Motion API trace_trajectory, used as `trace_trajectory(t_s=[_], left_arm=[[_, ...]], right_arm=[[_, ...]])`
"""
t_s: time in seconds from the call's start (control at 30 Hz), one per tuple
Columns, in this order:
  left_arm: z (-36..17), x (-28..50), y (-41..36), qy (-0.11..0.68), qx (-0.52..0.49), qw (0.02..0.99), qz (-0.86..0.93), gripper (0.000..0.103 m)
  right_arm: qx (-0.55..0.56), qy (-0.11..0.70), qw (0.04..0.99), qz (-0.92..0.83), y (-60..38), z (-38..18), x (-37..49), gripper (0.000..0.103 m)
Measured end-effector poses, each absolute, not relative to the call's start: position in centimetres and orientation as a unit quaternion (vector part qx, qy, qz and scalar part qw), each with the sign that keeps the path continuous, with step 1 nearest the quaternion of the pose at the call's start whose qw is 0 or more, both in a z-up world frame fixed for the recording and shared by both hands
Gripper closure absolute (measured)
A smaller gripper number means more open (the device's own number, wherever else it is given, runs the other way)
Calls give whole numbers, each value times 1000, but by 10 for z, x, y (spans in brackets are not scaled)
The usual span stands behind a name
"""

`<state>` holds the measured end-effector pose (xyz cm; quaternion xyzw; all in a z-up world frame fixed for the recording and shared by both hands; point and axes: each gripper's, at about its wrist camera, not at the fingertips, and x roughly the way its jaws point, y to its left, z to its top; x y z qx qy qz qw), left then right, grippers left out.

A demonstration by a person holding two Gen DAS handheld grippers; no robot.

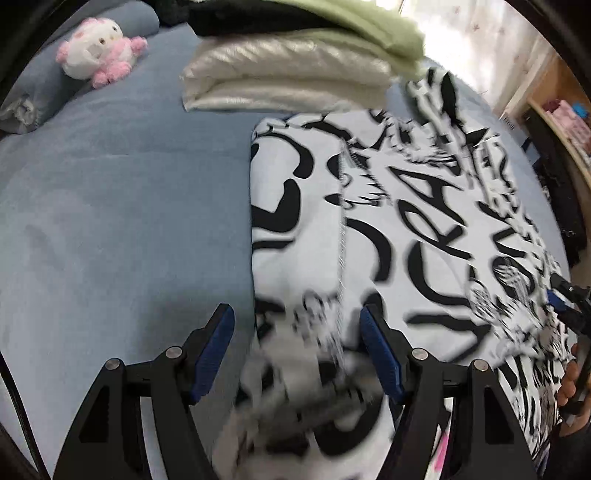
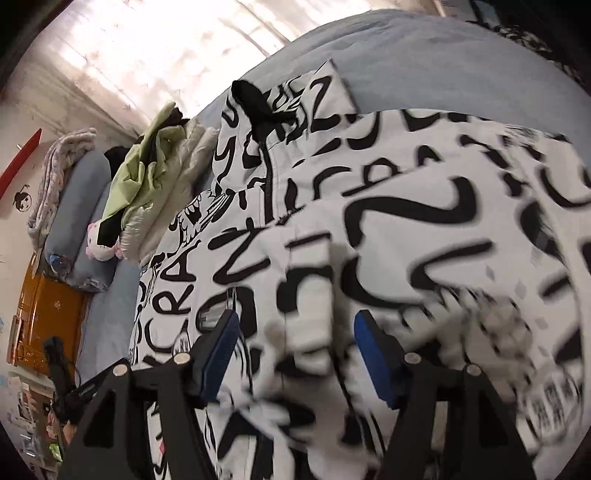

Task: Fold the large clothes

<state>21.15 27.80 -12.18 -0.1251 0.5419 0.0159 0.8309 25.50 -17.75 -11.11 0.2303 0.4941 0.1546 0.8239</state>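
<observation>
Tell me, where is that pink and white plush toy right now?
The plush toy sits on the blue bed, upper left in the left wrist view, beside the blue pillow and left of the stacked folded clothes.

place: home bedroom | cues: blue bed [image 1: 122,206] under tool; plush toy [image 1: 99,50] and pillow [image 2: 79,229] ahead; curtain [image 2: 155,44] beyond

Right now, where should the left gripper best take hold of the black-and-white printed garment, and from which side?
Probably the printed garment's folded left edge, approached from the bare blue bed side. That edge lies straight and thick, and the left gripper hangs open straddling it.
</observation>
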Motion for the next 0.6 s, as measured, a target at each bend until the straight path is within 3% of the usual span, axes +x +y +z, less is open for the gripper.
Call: trace_trajectory(t_s=[0.2, 0.27, 0.3, 0.33, 0.37, 0.43, 0.6], left_arm=[[-142, 251, 284, 561, -139, 816, 25, 31], [-144, 260, 282, 555, -137, 820, 25, 32], [-142, 262, 281, 549, -133, 825, 27, 41], [-140, 263, 280, 540, -129, 832, 26, 62], [-139, 265, 278, 538, -122, 833, 28, 64], [-137, 264, 274, 526, -112, 842, 46, 81], [-136, 249, 278, 463, -124, 873, 89, 92]], right_arm=[[202, 505, 823, 164, -155, -131, 290, 39], [161, 501, 835, 164, -142, -132, 294, 58], [146, 498, 839, 164, -137, -131, 295, 74], [130, 490, 846, 163, -131, -128, 295, 75], [124, 483, 851, 164, -128, -124, 296, 75], [119, 456, 864, 177, -123, -112, 295, 76], [103, 385, 898, 185, -104, -88, 292, 76]])
